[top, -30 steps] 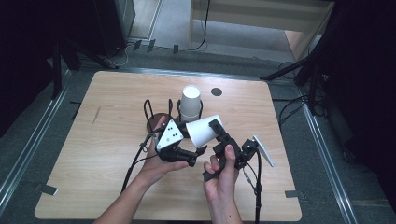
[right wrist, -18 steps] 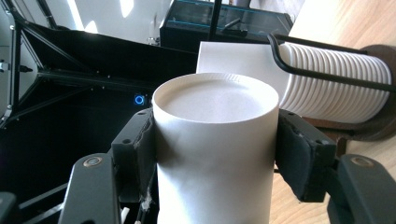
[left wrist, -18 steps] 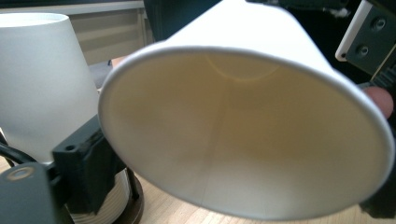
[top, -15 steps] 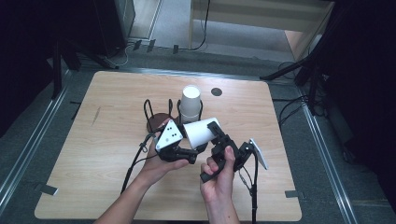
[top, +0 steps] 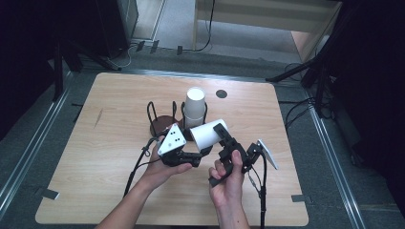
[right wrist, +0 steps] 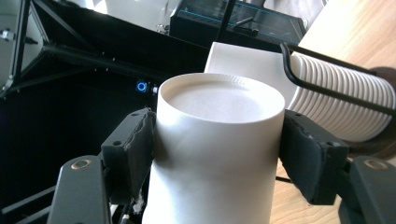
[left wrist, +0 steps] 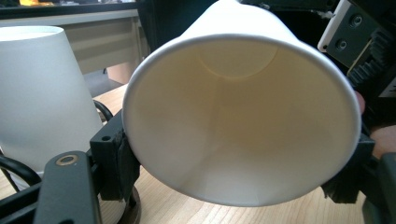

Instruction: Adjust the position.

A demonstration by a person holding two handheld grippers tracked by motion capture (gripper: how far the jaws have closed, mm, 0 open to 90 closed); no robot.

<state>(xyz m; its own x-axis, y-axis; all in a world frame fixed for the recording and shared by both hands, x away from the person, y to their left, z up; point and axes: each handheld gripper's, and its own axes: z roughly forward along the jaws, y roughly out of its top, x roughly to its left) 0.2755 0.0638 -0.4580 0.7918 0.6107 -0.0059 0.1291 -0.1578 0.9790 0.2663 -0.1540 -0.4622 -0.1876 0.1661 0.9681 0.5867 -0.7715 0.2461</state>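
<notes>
A white paper cup (top: 208, 133) lies on its side in the air above the table (top: 95, 157), between my two grippers. My left gripper (top: 199, 145) has just been closing, and its pads (left wrist: 116, 158) now press on the rim of the cup's open mouth (left wrist: 243, 121). My right gripper (top: 222, 138) straddles the cup's closed bottom end (right wrist: 219, 140). Its jaws have just been opening; the pads (right wrist: 299, 149) sit right beside the cup wall without squeezing it.
A stack of upside-down white cups (top: 195, 102) stands in a black wire rack (top: 157, 117) just behind the hands, close to the held cup (left wrist: 37, 93). A small dark disc (top: 220, 94) lies at the far side. Cables trail toward the table's near edge.
The left gripper's jaws have come in onto the cup's rim. The right gripper's jaws have eased apart a little. Both hands and the cup have kept their place.
</notes>
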